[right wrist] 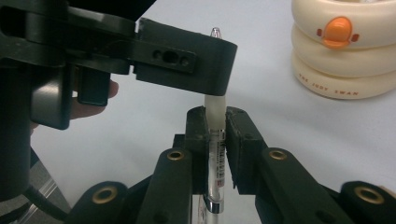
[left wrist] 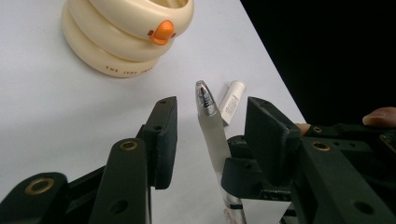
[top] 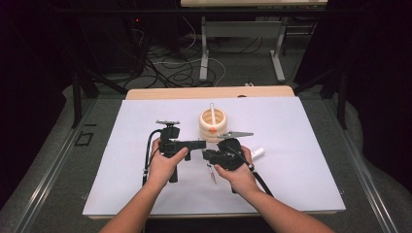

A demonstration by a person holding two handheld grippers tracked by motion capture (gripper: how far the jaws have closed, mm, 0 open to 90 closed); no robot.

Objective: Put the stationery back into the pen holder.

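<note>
My right gripper (right wrist: 215, 116) is shut on a clear pen (right wrist: 215, 158), which stands upright between its pads with the uncapped tip pointing up. In the left gripper view the pen (left wrist: 210, 135) rises between the two jaws of my left gripper (left wrist: 212, 109); a gap shows on each side, so neither pad touches it. From above, the left gripper (top: 201, 144) reaches in from the left over the right gripper (top: 209, 156), just in front of a cream ringed pen holder (top: 213, 125) with an orange duck bill.
A white pen cap (left wrist: 232, 100) lies on the white table sheet (top: 301, 145) to the right of the grippers. A thin white stick (top: 212, 109) stands in the holder. Dark floor, cables and table legs lie beyond the far edge.
</note>
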